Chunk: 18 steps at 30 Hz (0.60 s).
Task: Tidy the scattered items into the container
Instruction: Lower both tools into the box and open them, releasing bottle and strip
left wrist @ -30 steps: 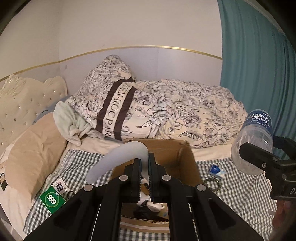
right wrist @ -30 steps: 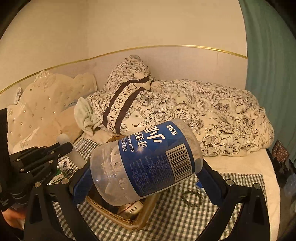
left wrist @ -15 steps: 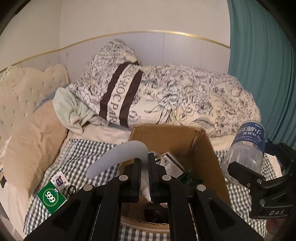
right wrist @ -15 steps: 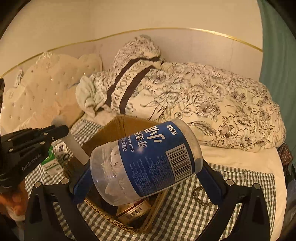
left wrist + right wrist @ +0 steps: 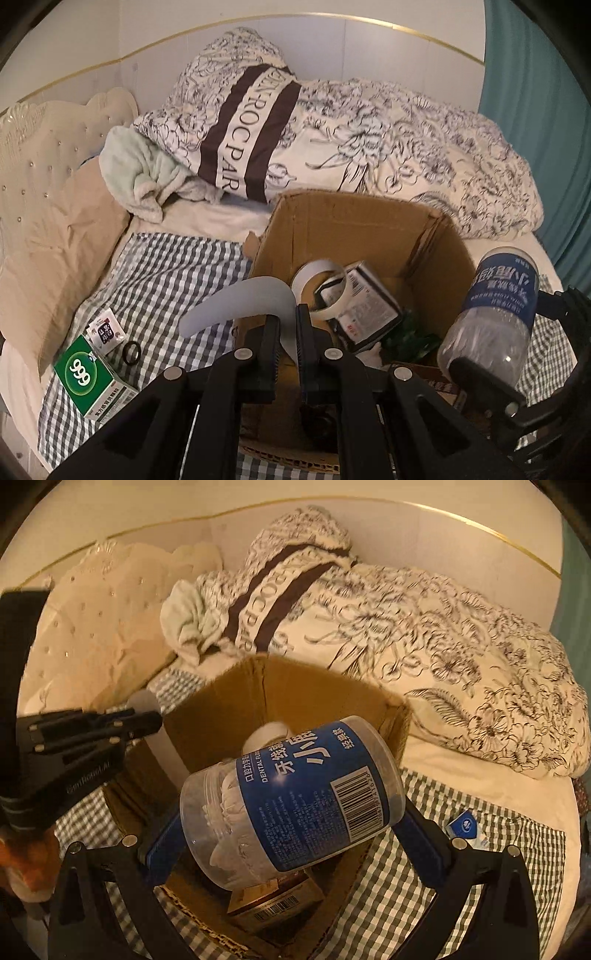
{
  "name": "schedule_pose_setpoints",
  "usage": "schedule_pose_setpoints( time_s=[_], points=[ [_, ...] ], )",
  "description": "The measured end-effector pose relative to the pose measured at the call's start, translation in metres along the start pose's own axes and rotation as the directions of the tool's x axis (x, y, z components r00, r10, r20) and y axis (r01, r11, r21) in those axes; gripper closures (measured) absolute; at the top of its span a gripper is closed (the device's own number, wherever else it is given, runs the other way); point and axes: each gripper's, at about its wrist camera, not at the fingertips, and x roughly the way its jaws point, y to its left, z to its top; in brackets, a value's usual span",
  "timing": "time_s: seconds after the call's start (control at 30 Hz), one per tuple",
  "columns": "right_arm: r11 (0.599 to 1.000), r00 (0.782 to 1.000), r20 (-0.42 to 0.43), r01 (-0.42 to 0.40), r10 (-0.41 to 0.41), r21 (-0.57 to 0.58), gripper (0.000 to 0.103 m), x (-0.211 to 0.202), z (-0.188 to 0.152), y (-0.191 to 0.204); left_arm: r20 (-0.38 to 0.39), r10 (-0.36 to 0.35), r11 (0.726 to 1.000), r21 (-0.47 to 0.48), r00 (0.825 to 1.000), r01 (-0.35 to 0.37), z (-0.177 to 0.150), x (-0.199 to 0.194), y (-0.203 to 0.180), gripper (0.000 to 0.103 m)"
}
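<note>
We take the open brown cardboard box as our landmark; it stands on the grey-and-white checked cloth of the bed. Behind the box lies the cream quilt with black flower print. Inside the box we see a white roll of tape leaning on a flat packet with a barcode.

We hold the clear plastic jar with a blue label in our right gripper, whose two fingers press on its two ends; the jar is tilted and hangs over the near part of the box. Our left gripper is almost closed and pinches a pale grey curved flat piece above the left near edge of the box.

To the left of the box, on the cloth, lies a green carton marked 999, beside it a small white sachet and a black ring. To the right of the box lies a small blue-and-white packet.
</note>
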Motion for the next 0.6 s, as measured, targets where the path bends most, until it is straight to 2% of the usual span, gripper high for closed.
schedule_pose_setpoints(
  time_s=[0.2, 0.37, 0.4, 0.43, 0.5, 0.6],
  points=[
    [0.999, 0.999, -0.048, 0.001, -0.003, -0.039, 0.001, 0.018, -0.009, 0.006, -0.037, 0.011, 1.0, -0.011, 0.999, -0.012, -0.002, 0.011, 0.0, 0.089],
    [0.999, 0.997, -0.069, -0.02, 0.017, -0.045, 0.001, 0.023, -0.012, 0.006, -0.057, 0.007, 1.0, -0.023, 0.998, -0.008, -0.003, 0.014, -0.003, 0.078],
    [0.999, 0.997, -0.077, -0.025, 0.021, -0.048, 0.001, 0.025, -0.013, 0.006, -0.057, 0.006, 1.0, -0.029, 0.998, -0.007, -0.002, 0.014, -0.003, 0.07],
    [0.998, 0.996, -0.087, -0.027, 0.022, -0.054, 0.001, 0.026, -0.014, 0.008, -0.058, 0.005, 0.999, -0.035, 0.998, -0.007, -0.002, 0.014, -0.002, 0.056],
    [0.997, 0.996, -0.092, -0.025, 0.019, -0.068, 0.001, 0.026, -0.016, 0.011, -0.047, 0.009, 0.999, -0.05, 0.999, -0.011, 0.0, 0.01, -0.002, 0.043],
    [0.996, 0.998, -0.062, -0.014, 0.009, -0.085, 0.001, 0.019, -0.014, 0.013, -0.022, 0.015, 0.998, -0.058, 1.0, -0.017, 0.003, 0.001, -0.001, 0.041]
  ],
)
